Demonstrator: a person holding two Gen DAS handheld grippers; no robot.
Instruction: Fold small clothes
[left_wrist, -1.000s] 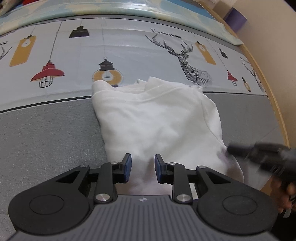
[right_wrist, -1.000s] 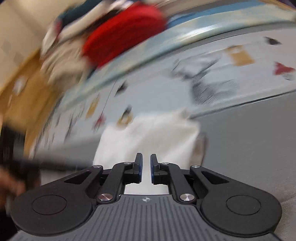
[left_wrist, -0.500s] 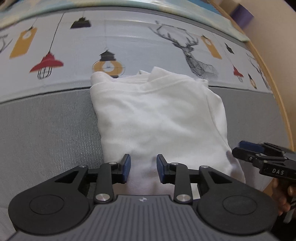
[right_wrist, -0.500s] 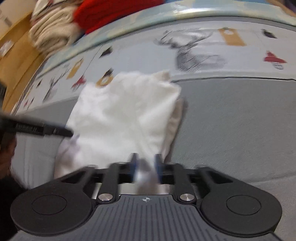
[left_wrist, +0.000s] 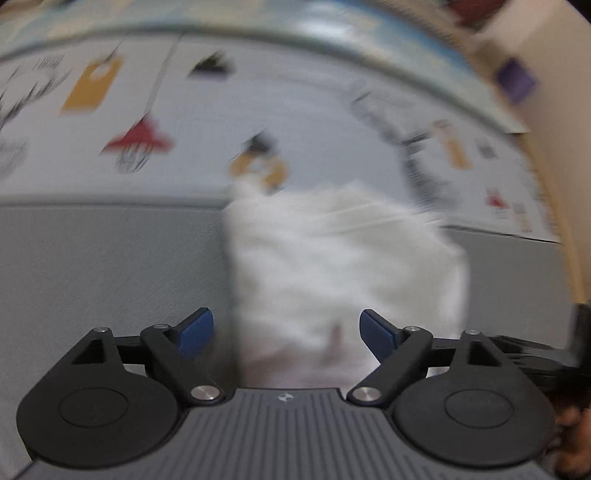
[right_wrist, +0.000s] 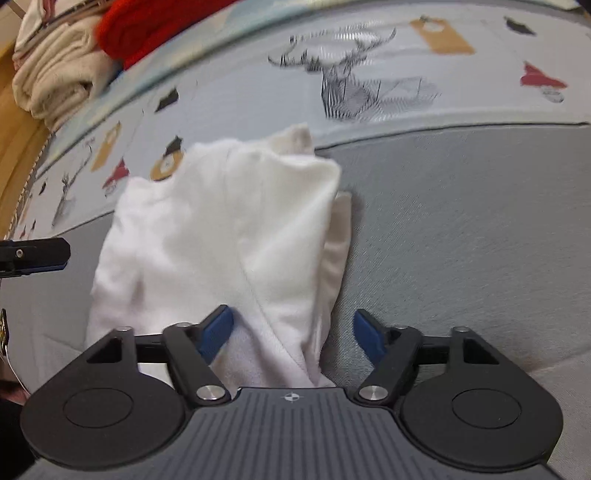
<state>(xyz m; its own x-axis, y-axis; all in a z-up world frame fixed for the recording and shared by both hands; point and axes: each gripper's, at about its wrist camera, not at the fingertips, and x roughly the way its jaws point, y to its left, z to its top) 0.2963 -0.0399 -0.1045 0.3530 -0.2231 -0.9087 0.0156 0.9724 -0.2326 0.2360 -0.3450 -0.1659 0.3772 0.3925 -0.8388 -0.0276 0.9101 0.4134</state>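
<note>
A white small garment, folded into a rough rectangle, lies on the grey bed cover. My right gripper hangs low over its near right corner. Its jaws are opening, with the cloth's corner between the blue pads and no pad pressing on it. One of the left gripper's fingers shows at the left edge of this view. In the blurred left wrist view my left gripper is over the near left edge of the garment. Its jaws are opening too, with cloth between them and not gripped.
A printed sheet with a deer and lamps lies beyond the garment. Folded cream clothes and a red garment are stacked at the far left. A wooden edge borders the bed. A purple object is at the far right.
Both grippers went from nearly shut to wide open. The right gripper came down onto the garment's near right corner. The left wrist view has shifted and gone blurred.
</note>
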